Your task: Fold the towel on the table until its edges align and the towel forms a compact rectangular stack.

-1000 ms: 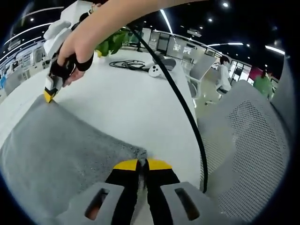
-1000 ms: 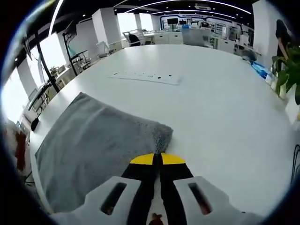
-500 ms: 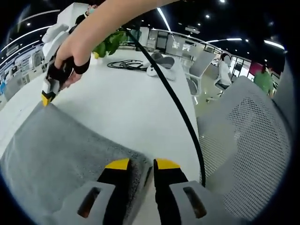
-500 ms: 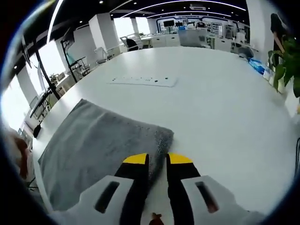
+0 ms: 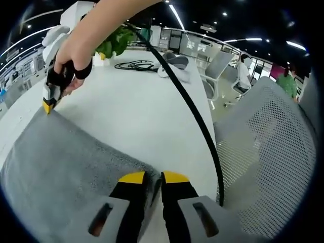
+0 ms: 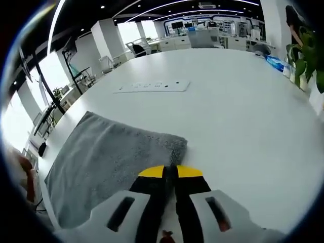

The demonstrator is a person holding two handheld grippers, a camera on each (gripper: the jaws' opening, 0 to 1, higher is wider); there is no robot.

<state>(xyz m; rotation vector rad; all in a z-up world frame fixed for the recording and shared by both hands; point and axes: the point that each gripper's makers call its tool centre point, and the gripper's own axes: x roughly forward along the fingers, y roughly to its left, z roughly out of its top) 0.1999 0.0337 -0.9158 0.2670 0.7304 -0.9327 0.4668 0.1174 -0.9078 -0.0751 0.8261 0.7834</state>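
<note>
A grey towel point(image 5: 61, 162) lies flat on the white table point(image 5: 136, 106). Its near corner sits between the yellow tips of my left gripper point(image 5: 154, 177), whose jaws stand almost together on it. In the left gripper view a hand point(image 5: 76, 55) holds my right gripper point(image 5: 49, 105), its tips down on the towel's far corner. In the right gripper view the towel point(image 6: 106, 157) spreads to the left, and my right gripper point(image 6: 170, 172) is shut at the towel's edge just below that corner.
A black cable point(image 5: 197, 116) runs from the hand across the table's edge. A grey mesh chair point(image 5: 263, 162) stands close on the right. Coiled cables point(image 5: 134, 65) and a plant point(image 5: 114, 45) sit at the far end. A white power strip point(image 6: 152, 86) lies beyond the towel.
Both grippers opened half a second ago, letting the towel corners down, and have now shut again at those corners. The towel lies flatter than one second ago.
</note>
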